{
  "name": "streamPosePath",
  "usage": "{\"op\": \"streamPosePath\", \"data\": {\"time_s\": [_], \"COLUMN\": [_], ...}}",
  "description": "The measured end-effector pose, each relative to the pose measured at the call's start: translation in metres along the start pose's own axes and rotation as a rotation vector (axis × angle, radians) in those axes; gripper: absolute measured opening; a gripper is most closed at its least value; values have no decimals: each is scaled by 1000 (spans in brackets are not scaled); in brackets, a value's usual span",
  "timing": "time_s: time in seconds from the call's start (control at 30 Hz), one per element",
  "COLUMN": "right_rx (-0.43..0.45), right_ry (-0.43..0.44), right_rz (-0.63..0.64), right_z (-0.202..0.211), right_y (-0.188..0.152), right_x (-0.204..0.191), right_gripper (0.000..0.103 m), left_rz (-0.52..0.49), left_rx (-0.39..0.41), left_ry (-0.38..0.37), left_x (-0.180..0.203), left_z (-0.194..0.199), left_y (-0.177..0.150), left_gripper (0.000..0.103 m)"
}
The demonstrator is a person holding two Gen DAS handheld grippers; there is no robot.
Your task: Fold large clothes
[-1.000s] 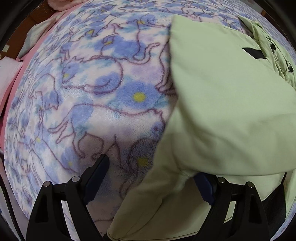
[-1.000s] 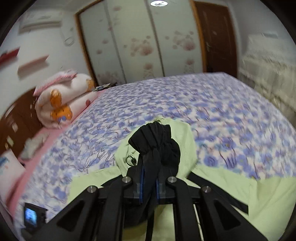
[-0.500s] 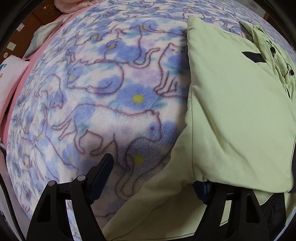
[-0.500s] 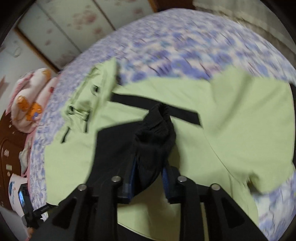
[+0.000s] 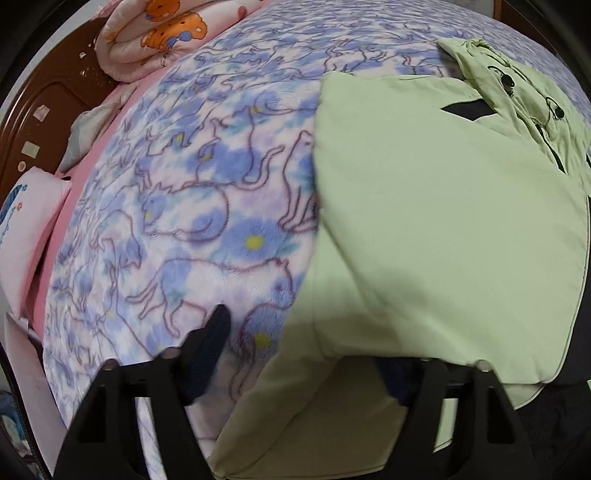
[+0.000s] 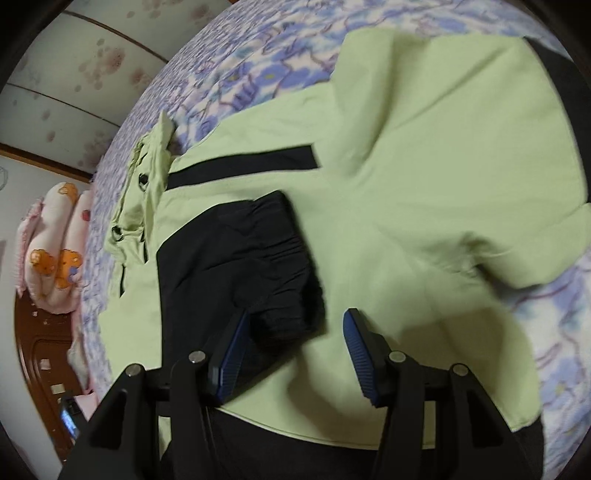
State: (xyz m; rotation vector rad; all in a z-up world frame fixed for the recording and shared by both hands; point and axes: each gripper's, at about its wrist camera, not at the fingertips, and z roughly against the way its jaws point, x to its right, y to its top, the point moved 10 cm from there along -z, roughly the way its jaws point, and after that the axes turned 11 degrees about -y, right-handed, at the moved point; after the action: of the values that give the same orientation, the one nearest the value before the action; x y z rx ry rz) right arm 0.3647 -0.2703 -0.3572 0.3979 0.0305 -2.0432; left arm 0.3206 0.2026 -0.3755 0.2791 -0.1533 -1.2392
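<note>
A: Where is the pale green jacket with black panels [image 6: 424, 155] lying?

B: It is lying spread on the bed with the blue and lilac cat-print fleece blanket [image 5: 207, 206]; its hood with dark eyelets [image 5: 517, 92] is pointing toward the far side; a folded green panel is lying over the body in the left wrist view.

A: What is the right claw [image 6: 295, 347] doing?

B: It is standing spread wide above the jacket; its blue-lined fingers [image 6: 236, 347] are gripping nothing; the black elastic-cuffed sleeve [image 6: 258, 266] is lying on the green body, its cuffed end reaching in between the fingers, close to the left one.

A: And the left claw [image 5: 306, 354]?

B: It is also standing wide apart at the near left edge of the jacket; one finger is hanging over the blanket, the other is sitting under a fold of green cloth, so I cannot tell whether that one is touching the fabric.

A: Anything else showing?

B: A rolled pink quilt with orange bears [image 5: 155, 33] is resting at the far left, near the dark wooden headboard [image 5: 48, 110]; a pale wardrobe with flower-print doors [image 6: 81, 70] is standing beyond the bed.
</note>
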Motion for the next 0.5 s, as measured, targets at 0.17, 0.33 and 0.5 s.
{"op": "streamPosePath", "data": {"time_s": [0.17,0.33,0.5], "right_rx": [-18,23,-4], "right_ry": [14,-18,-17], "right_rz": [44,118,92], "right_z": [-9,-12,-12], "right_y": [-4,-3,0], "right_x": [-20,-36,-39], "right_gripper": [20,13,17], "left_rz": [102,255,229], "left_rx": [-40,-62,-67], "left_ry": [-28,-142,-147], "left_x": [-21,-34,-32], "left_z": [-15,-25,-25], "left_y": [-2,-7,-9], "left_gripper": [25,25,27]}}
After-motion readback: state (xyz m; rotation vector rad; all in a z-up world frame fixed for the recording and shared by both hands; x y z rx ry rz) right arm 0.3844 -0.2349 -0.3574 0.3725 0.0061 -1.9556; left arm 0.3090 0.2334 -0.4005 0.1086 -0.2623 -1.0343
